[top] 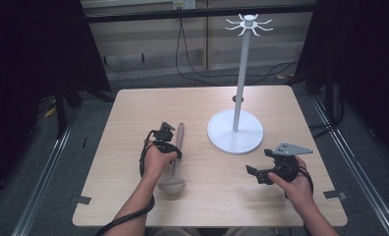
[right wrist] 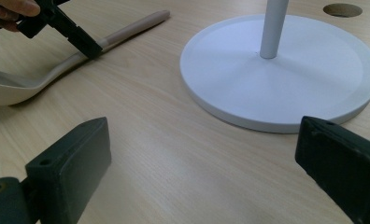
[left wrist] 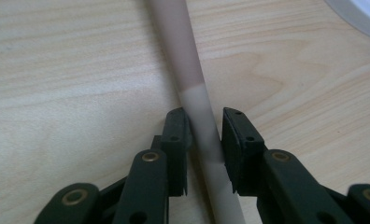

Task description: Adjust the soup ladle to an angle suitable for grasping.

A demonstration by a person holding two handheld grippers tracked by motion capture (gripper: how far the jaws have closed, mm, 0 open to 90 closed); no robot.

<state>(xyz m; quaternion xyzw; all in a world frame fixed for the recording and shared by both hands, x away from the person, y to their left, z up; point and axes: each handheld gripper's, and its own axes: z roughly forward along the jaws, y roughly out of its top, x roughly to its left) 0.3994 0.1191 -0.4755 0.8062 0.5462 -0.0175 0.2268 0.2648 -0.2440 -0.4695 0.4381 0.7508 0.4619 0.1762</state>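
A beige ladle (top: pixel 172 184) lies on the wooden table (top: pixel 207 206), bowl toward me, its darker handle end pointing away. My left gripper (top: pixel 177 150) is low over the handle's middle. In the left gripper view the handle (left wrist: pixel 183 56) runs between the two jaws of my left gripper (left wrist: pixel 205 116), which stand close on both sides with thin gaps. The right gripper view shows the ladle (right wrist: pixel 57 70) with the left gripper (right wrist: pixel 87 46) down on it. My right gripper (top: pixel 259 164) hovers at the table's right, and in its own view the right gripper (right wrist: pixel 204 130) is wide open with nothing between its jaws.
A white stand with a round base (top: pixel 235 132) and a tall pole topped by hooks (top: pixel 249 22) rises in the middle of the table, right of the ladle. Its base (right wrist: pixel 286 74) lies just ahead of my right gripper. A small hole (top: pixel 238 99) sits behind it.
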